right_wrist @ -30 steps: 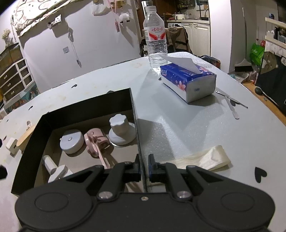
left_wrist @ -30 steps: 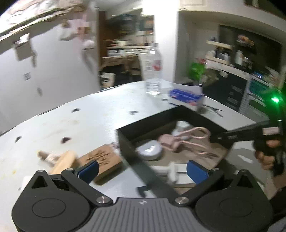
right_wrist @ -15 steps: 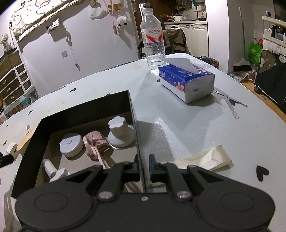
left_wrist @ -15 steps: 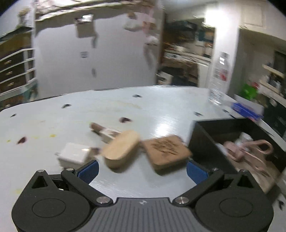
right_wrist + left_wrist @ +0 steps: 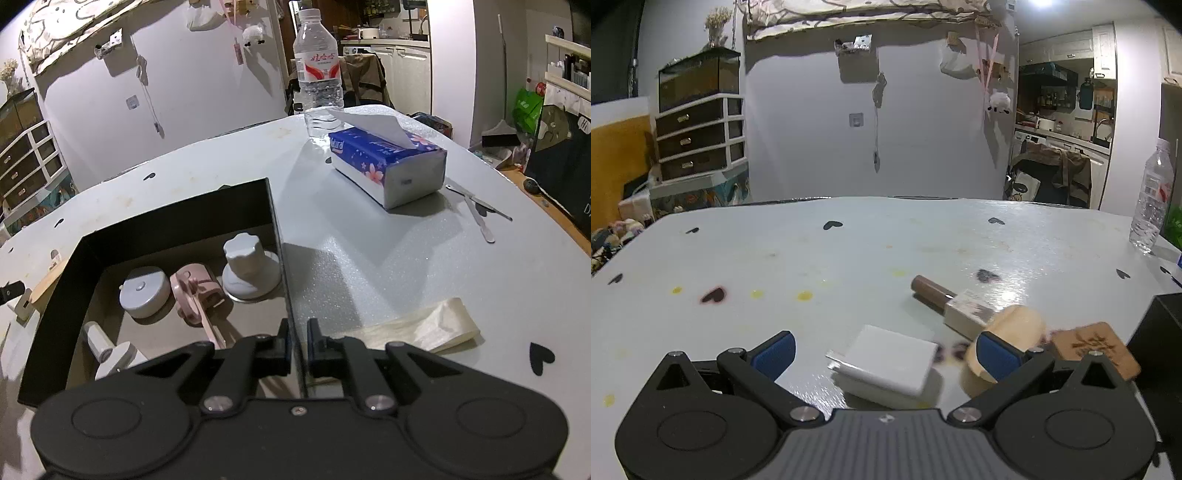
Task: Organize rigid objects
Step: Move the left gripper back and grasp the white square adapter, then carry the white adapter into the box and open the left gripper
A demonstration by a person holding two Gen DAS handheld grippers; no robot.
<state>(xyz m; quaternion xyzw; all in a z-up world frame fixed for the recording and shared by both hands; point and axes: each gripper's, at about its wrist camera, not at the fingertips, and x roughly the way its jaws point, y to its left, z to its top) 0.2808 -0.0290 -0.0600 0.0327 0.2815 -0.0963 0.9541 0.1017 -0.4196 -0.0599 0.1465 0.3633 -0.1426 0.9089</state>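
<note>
My left gripper is open and low over the table. A white charger block lies flat between its blue pads, touched by neither. To its right lie a brown-capped stamp, a rounded wooden piece and an engraved wooden tag. My right gripper is shut on the right wall of the black box. Inside the box are a grey knob, a pink clip, a round grey case and a white plug.
A water bottle and a blue tissue pack stand at the far right of the table. Metal tweezers and a folded plastic bag lie right of the box. The black box's corner sits just right of the wooden tag.
My left gripper swung left, away from the box, and dropped toward the loose items; the white charger block now sits between its open fingers. The right gripper kept still on the box wall.
</note>
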